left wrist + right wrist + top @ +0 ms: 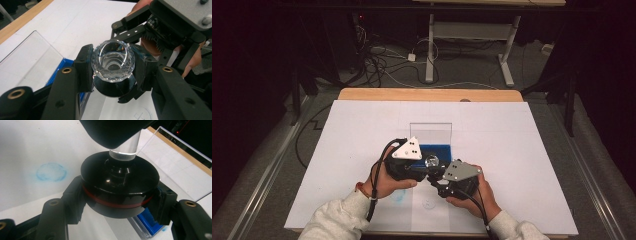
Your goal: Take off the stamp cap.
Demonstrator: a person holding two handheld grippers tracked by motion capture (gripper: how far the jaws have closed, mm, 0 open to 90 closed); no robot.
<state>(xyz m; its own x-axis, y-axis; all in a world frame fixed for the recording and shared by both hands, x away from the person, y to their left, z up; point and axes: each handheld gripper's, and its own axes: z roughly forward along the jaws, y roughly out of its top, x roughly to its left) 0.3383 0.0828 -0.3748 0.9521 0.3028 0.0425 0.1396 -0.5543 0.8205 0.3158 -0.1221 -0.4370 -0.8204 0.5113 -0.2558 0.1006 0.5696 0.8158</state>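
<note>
Held above the white worktop (512, 150), the clear faceted glass knob (113, 61) looks hard, slick and chip-prone in the left gripper (113, 67) fingers, clamped on its sides, while the right gripper (117, 205) fingers clasp its glossy black red-ringed disc base (120, 185), the surer hold.

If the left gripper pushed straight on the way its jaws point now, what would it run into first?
Probably the right gripper. The left gripper is shut on the faceted glass piece, and just past that piece the other gripper's black linkage lies close ahead, holding the black disc. Depth is hard to judge.
</note>
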